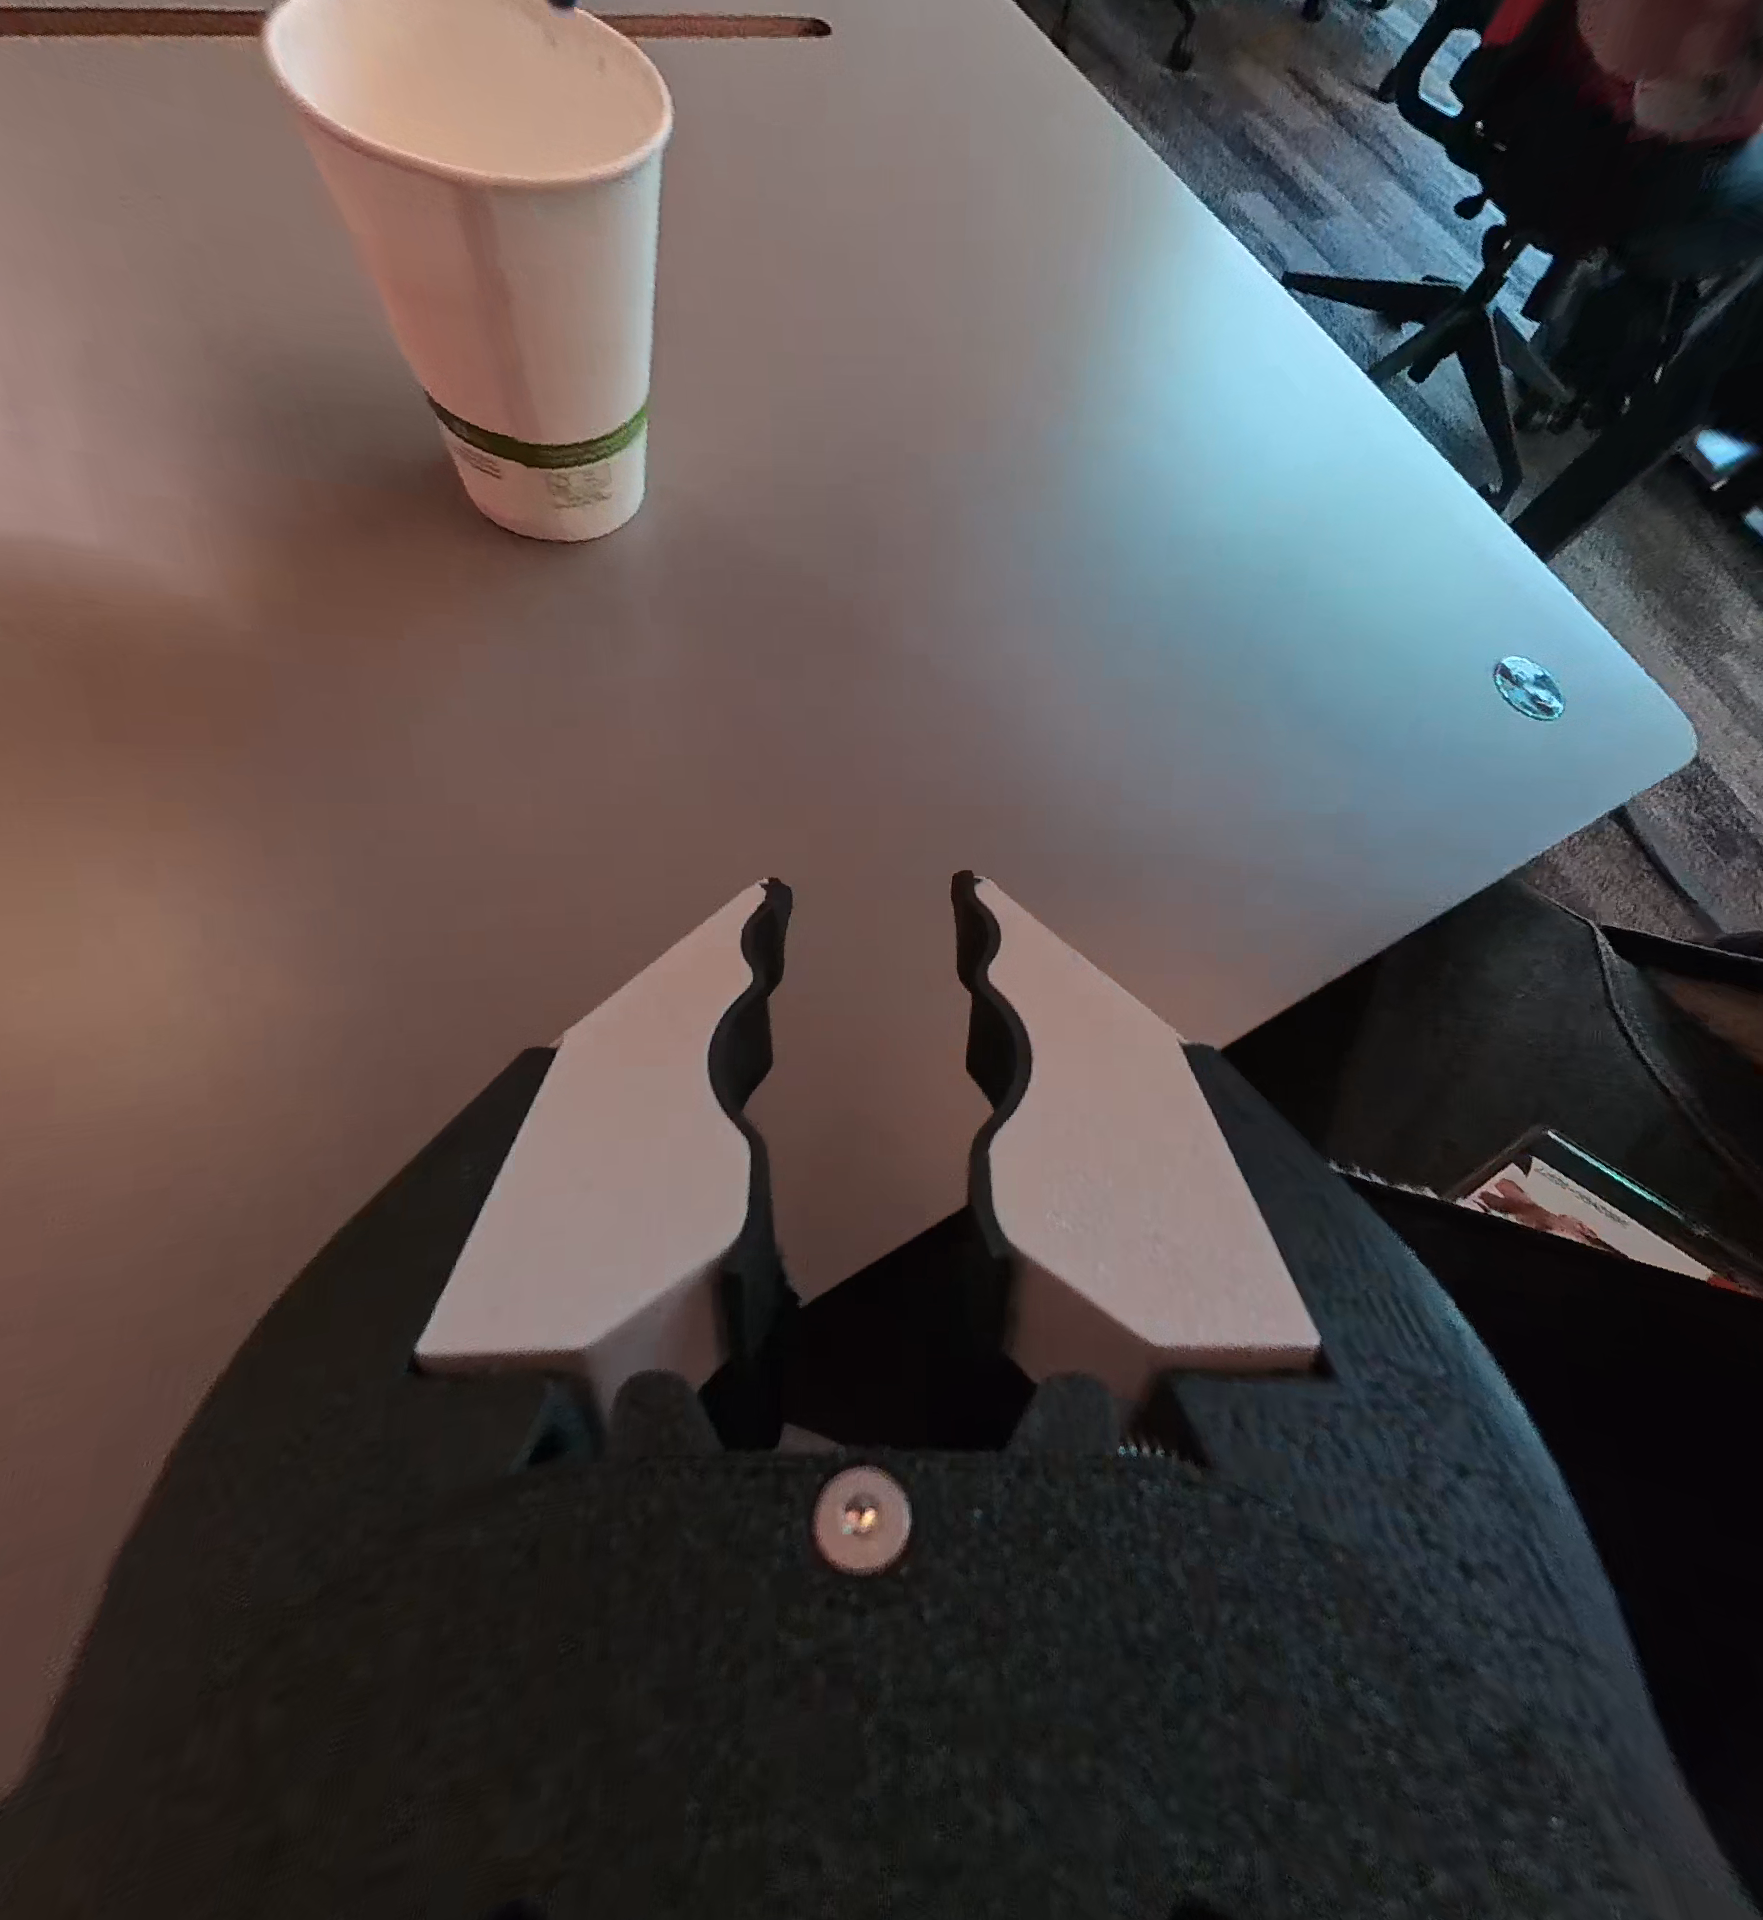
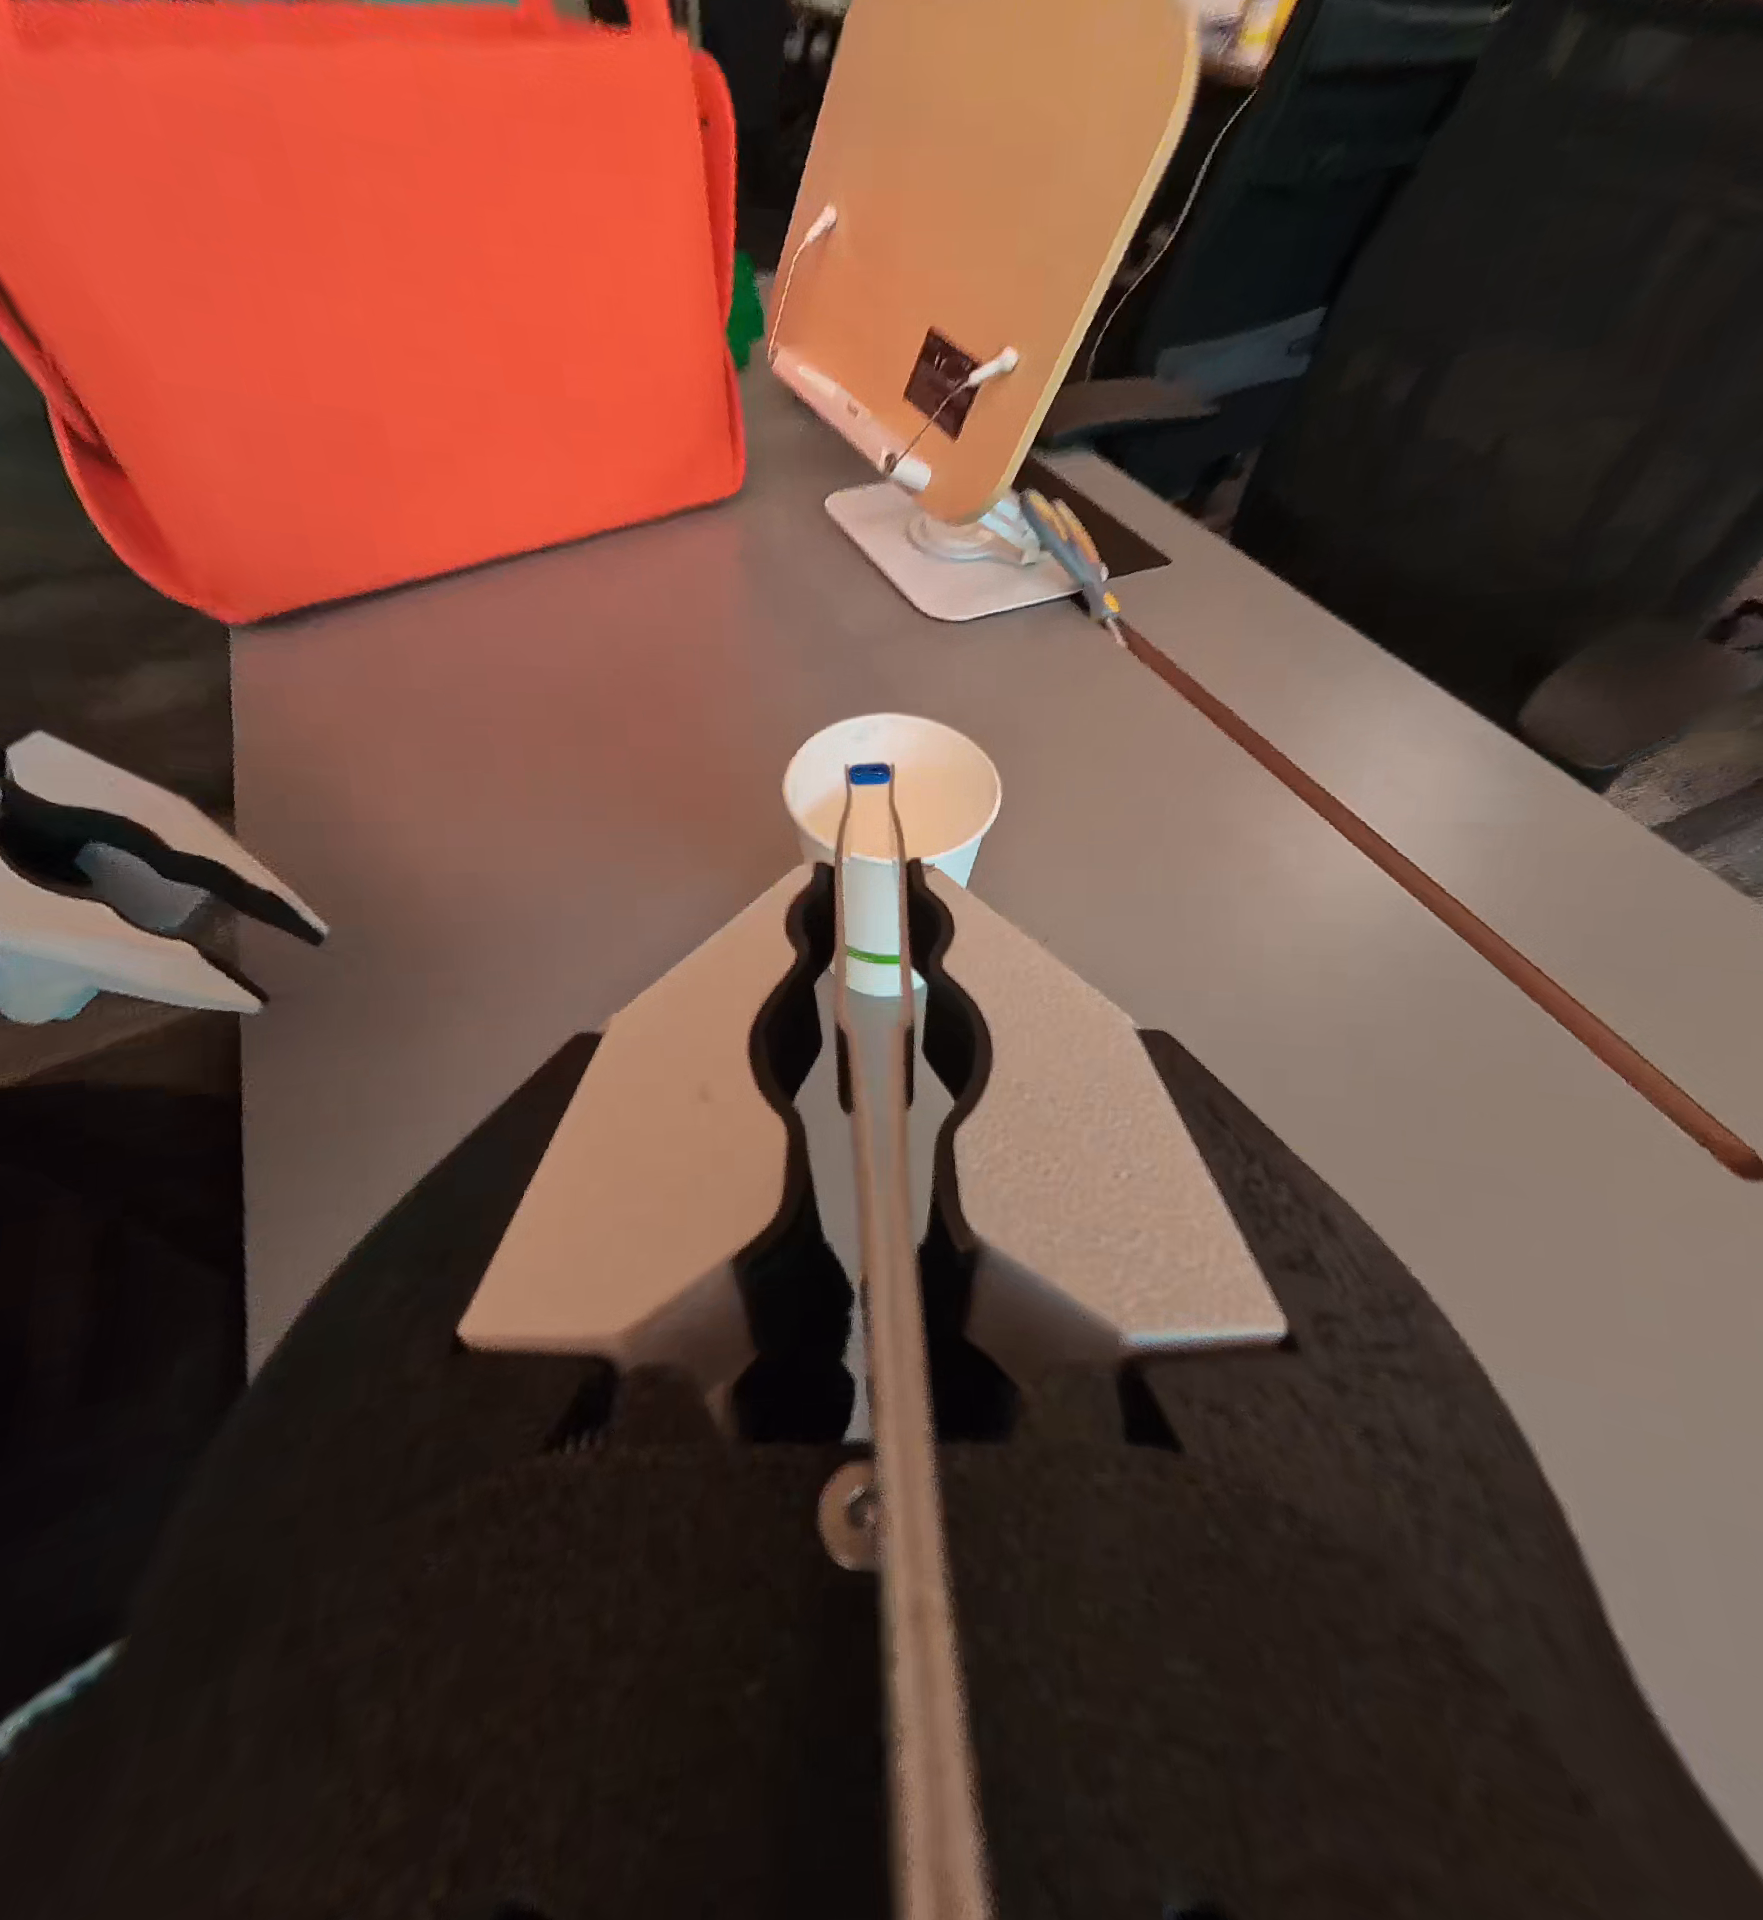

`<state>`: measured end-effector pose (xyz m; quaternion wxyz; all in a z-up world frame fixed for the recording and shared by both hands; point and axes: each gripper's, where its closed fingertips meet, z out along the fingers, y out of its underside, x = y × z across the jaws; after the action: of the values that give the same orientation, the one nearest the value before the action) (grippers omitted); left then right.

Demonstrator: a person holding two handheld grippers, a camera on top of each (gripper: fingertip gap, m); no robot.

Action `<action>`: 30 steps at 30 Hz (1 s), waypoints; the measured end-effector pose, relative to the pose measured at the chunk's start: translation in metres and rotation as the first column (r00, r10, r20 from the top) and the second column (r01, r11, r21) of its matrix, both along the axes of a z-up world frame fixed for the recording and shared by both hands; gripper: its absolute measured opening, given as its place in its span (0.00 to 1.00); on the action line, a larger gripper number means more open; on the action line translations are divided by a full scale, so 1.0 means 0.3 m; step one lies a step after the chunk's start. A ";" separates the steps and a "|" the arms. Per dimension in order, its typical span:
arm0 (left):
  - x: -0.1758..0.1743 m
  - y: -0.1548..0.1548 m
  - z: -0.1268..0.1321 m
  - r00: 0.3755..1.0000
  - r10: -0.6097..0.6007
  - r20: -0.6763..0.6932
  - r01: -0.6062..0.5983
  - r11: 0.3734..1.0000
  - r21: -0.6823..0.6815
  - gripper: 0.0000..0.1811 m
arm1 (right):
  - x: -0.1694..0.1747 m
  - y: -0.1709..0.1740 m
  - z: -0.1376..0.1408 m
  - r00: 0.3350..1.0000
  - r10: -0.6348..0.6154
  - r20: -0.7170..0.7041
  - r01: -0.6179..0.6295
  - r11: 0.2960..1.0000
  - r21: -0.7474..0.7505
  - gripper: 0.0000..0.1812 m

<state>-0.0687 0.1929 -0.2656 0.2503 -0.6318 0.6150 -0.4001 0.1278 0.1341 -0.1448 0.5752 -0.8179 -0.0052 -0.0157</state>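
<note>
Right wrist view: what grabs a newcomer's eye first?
The right hand-held gripper clamps long metal tweezers, whose tips pinch a small blue piece over the white paper cup mid-table. Behind, far left, a bright orange bag dominates. The left hand-held gripper is open, empty.

The orange bag [image 2: 337, 312] is blurred and cut off at the top and left edges, and the tweezers' [image 2: 892, 1299] rear end leaves the frame's bottom.
</note>
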 end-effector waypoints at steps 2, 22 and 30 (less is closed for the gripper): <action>0.002 0.021 0.001 1.000 0.016 0.004 -0.016 1.000 -0.003 0.18 | 0.024 0.044 -0.003 0.999 0.052 0.009 -0.051 0.996 -0.076 0.07; 0.010 0.128 -0.027 0.997 0.071 -0.015 -0.071 0.997 -0.022 0.18 | 0.097 0.241 -0.083 0.977 0.211 -0.014 -0.199 0.898 -0.392 0.09; 0.010 0.117 -0.028 0.998 0.061 -0.019 -0.061 0.998 -0.015 0.18 | 0.111 0.224 -0.070 0.981 0.194 0.008 -0.177 0.911 -0.373 0.10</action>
<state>-0.0658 0.2279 -0.2741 0.2516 -0.6560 0.5944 -0.3913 0.1610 0.2014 -0.1658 0.4091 -0.9069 -0.0988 0.0219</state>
